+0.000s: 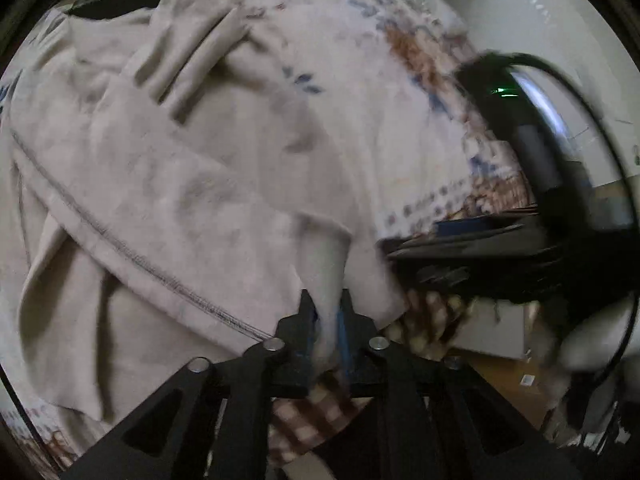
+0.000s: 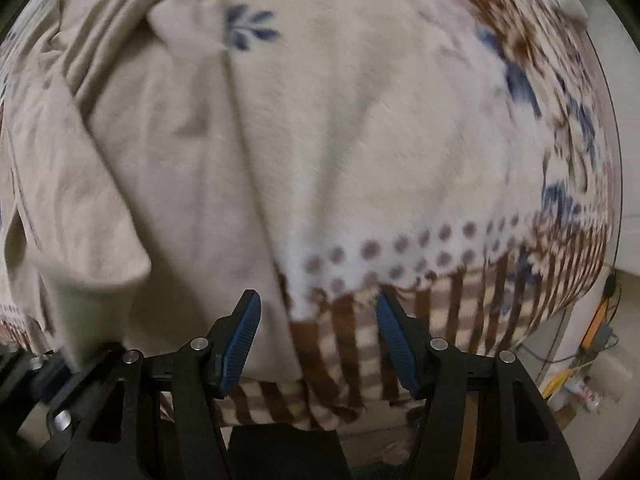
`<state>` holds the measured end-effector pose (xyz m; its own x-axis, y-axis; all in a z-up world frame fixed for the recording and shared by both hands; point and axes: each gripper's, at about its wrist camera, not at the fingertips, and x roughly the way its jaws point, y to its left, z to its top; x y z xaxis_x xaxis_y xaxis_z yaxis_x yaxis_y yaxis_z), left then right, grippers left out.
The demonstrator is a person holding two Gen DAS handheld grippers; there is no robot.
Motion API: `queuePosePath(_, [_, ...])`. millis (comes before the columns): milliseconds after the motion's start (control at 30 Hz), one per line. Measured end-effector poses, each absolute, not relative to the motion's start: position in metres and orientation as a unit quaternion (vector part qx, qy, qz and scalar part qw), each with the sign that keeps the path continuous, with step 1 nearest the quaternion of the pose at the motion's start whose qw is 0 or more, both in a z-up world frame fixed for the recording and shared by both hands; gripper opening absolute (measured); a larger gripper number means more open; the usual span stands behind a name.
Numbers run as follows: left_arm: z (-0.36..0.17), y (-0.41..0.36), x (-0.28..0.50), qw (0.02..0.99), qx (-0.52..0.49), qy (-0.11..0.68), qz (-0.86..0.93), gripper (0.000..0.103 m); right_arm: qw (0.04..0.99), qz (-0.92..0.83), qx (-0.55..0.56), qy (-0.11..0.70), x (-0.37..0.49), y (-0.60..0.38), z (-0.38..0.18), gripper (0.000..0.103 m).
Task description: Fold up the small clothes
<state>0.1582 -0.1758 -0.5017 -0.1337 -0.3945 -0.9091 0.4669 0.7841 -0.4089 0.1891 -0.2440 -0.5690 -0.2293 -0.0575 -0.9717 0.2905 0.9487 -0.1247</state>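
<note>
Beige garment (image 1: pixel 168 184), creased and with a dark stitched seam crossing it, lies spread over a white blanket (image 1: pixel 384 92) printed with blue leaves, brown flowers and a dotted, striped border. The left gripper (image 1: pixel 328 320) has its two fingers closed tight on a fold at the garment's near edge, which is pinched between the blue pads. The right gripper (image 2: pixel 318 340) is spread wide with nothing between its fingers, hovering over the blanket's striped border just beside the garment's right edge (image 2: pixel 256 208).
</note>
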Motion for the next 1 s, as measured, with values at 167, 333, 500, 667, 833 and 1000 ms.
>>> queuePosePath(167, [-0.484, -0.121, 0.193, 0.687, 0.004, 0.673, -0.274, 0.086, 0.643, -0.131, 0.156, 0.738, 0.171, -0.296, -0.539, 0.063])
queuePosePath(333, [-0.484, -0.047, 0.243, 0.753, 0.039, 0.644, -0.127, 0.086, 0.671, -0.060, 0.222, 0.705, 0.187, -0.302, -0.514, 0.063])
queuePosePath(500, [-0.506, 0.010, 0.266, 0.745, 0.007, 0.665, -0.046, 0.086, 0.626, 0.010, 0.247, 0.739, 0.189, -0.280, -0.549, 0.055])
queuePosePath(667, [-0.515, 0.038, 0.254, 0.727, -0.023, 0.686, -0.017, 0.086, 0.641, -0.005, 0.154, 0.752, 0.156, -0.284, -0.570, 0.005])
queuePosePath(833, [-0.510, 0.053, 0.284, 0.735, -0.052, 0.677, -0.008, 0.086, 0.611, -0.009, 0.221, 0.761, 0.178, -0.313, -0.553, 0.029])
queuePosePath(1000, [-0.494, 0.042, 0.391, 0.782, -0.051, 0.620, -0.029, 0.086, 0.676, -0.016, 0.275, 0.683, 0.282, -0.363, -0.521, 0.045])
